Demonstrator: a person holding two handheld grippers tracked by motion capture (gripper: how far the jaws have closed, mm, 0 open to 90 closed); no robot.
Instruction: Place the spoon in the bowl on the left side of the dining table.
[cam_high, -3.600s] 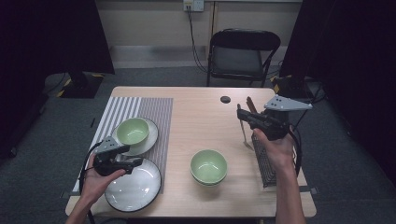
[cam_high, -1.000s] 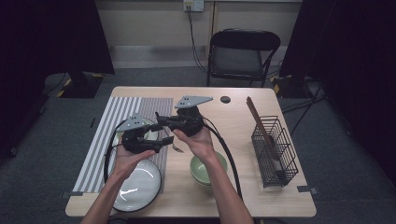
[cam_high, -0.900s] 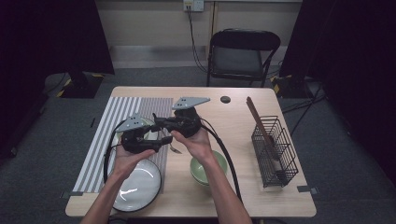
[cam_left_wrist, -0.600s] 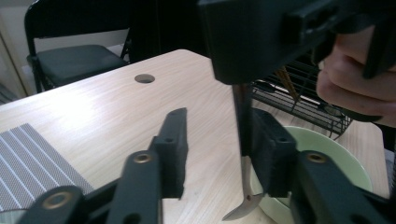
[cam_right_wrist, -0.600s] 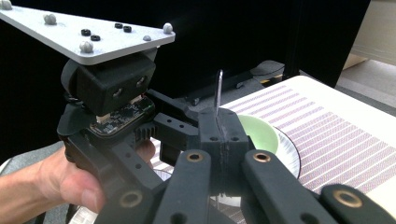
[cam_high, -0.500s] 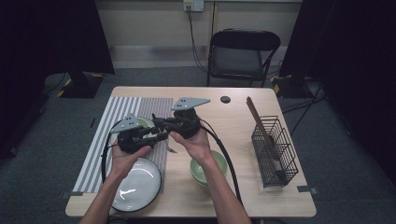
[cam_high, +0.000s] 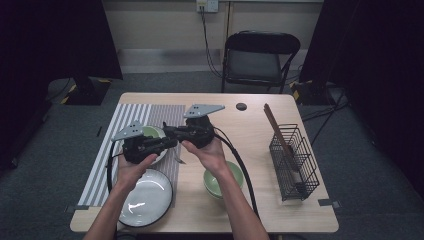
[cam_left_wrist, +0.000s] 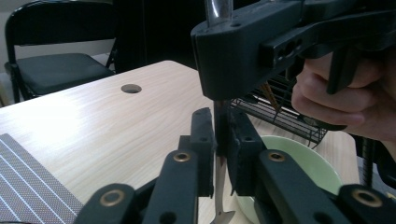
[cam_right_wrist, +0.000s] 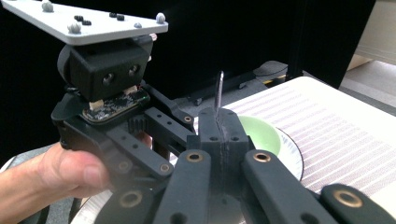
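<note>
Pale wood counter (cam_high: 250, 120), carrying a grey striped mat (cam_high: 107, 150) on one side. Well off that mat, at the far edge: a black wire rack (cam_high: 295, 160) with brown sticks in it. Overlapping the mat's near corner: a white plate (cam_high: 145, 200). On the mat itself: a second plate with a green bowl (cam_high: 150, 132) in it. Just off the mat's inner edge, partly under the person's right forearm: another green bowl (cam_high: 236, 175).

Above the mat's inner edge, held in the air nose to nose: left claw (cam_left_wrist: 219, 140) and right claw (cam_right_wrist: 224, 126). Right claw pressed together on a thin metal utensil (cam_left_wrist: 219, 186), handle end sticking up past the pads, lower end hanging below and ending in a notched tip. Left claw just been closing, now clamped on the same utensil right under the right one. Both pinching it at once, clear of the counter, over the edge of the mat.
</note>
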